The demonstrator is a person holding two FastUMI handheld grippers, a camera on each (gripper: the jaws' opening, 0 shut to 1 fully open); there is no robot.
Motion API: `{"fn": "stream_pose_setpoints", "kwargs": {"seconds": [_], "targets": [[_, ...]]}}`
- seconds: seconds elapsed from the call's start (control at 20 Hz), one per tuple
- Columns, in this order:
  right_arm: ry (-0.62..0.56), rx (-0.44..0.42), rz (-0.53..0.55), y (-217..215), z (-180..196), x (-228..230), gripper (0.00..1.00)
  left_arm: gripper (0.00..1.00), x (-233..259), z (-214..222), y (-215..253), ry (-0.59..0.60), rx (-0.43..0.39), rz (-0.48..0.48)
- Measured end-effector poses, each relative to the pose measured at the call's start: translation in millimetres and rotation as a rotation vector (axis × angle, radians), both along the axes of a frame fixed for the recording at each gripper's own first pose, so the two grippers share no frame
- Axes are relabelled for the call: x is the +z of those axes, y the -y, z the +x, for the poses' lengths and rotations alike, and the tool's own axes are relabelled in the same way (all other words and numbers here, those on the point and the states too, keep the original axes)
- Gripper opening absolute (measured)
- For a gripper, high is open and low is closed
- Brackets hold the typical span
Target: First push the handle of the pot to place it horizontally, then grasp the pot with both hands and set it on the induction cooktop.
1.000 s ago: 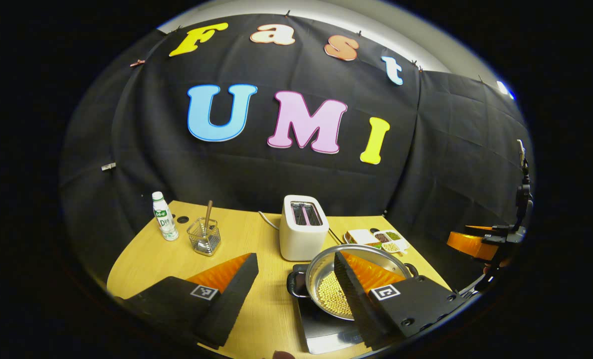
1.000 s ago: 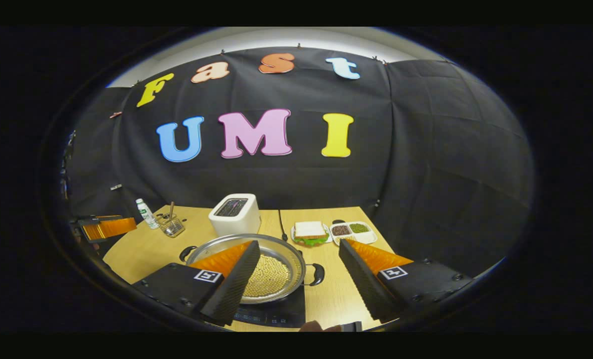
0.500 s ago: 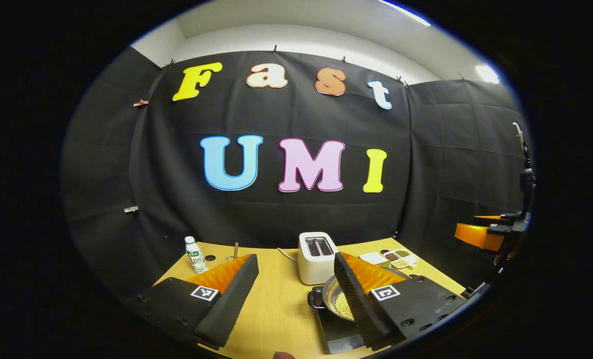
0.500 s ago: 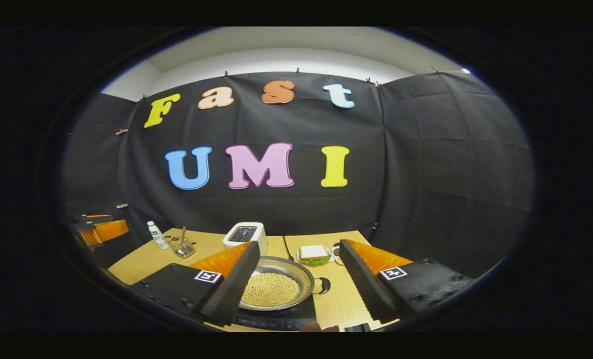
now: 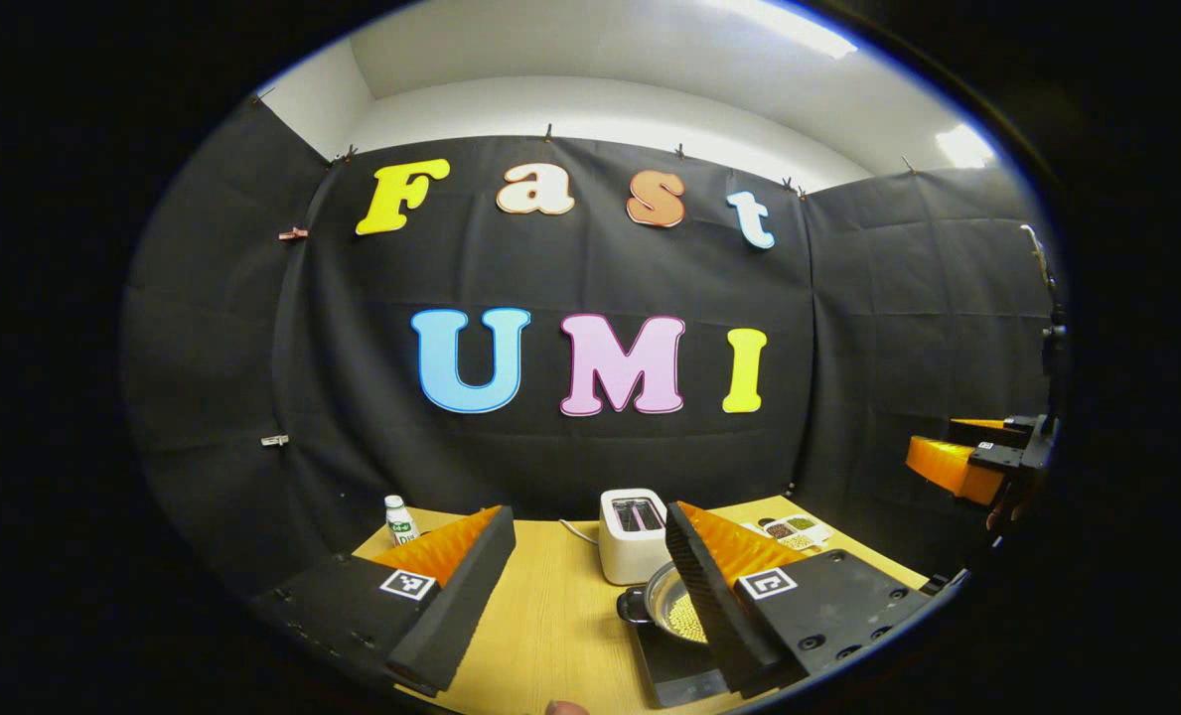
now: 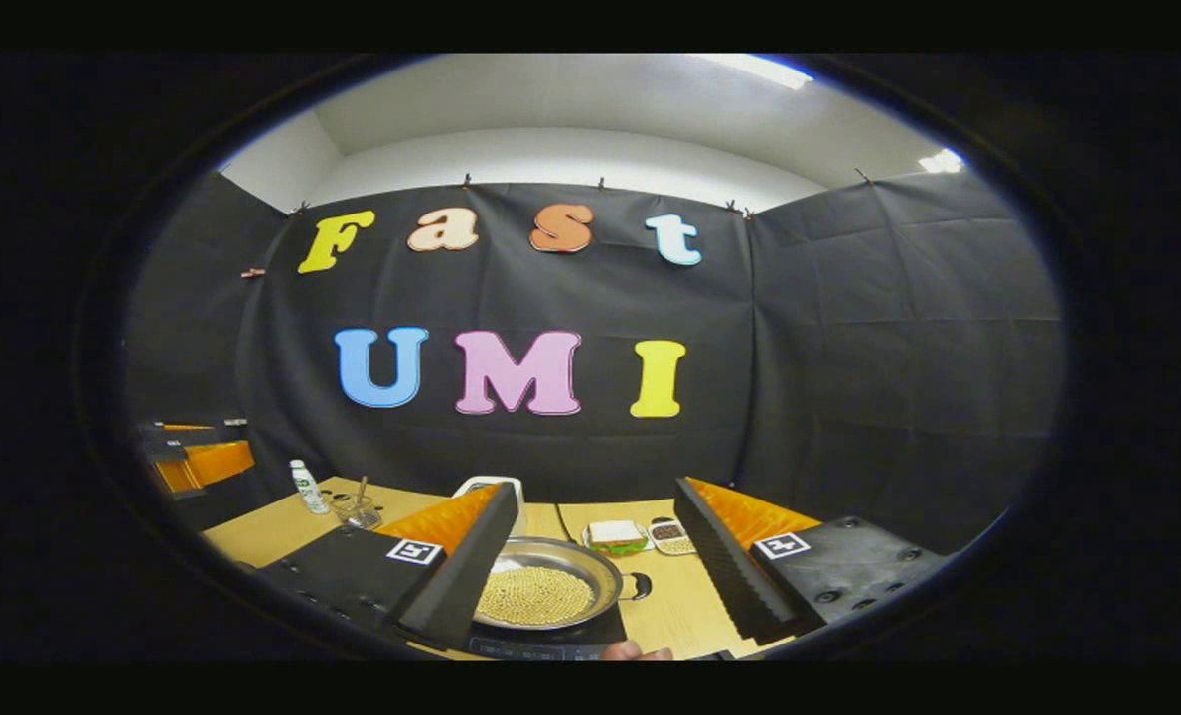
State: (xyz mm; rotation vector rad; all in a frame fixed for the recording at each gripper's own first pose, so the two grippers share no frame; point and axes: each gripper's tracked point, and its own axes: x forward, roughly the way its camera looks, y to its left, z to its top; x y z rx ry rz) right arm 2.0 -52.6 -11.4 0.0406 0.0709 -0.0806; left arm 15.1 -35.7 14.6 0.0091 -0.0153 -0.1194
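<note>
A steel pot [image 6: 550, 588] holding yellow beans sits on the black induction cooktop [image 6: 550, 643], its black side handle [image 6: 640, 586] pointing right. In the left gripper view the pot [image 5: 671, 606] and cooktop [image 5: 677, 667] lie partly behind my right finger. My left gripper [image 5: 588, 516] is open and holds nothing, raised above the table, left of the pot. My right gripper [image 6: 595, 492] is also open and holds nothing, above and behind the pot. Each gripper appears at the edge of the other's view: the right gripper [image 5: 958, 462] and the left gripper [image 6: 198, 457].
On the wooden table [image 5: 550, 616] stand a white toaster [image 5: 630, 531], a small bottle [image 5: 399, 518] and a divided snack tray [image 5: 794, 529]. The right gripper view also has a glass with a stick [image 6: 357, 509] and a sandwich plate [image 6: 615, 536].
Both grippers have drawn back and tilted upward, so the table has sunk low in both views. The pot stays on the cooktop. Both grippers stay open.
</note>
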Motion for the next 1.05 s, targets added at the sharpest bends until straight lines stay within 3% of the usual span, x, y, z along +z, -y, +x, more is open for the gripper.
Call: {"fn": "stream_pose_setpoints", "kwargs": {"seconds": [1.05], "targets": [[-0.007, 0.002, -0.026, -14, -2, 3, 0.98, 0.92, -8, 0, -12, -0.025, 0.016, -0.010]]}}
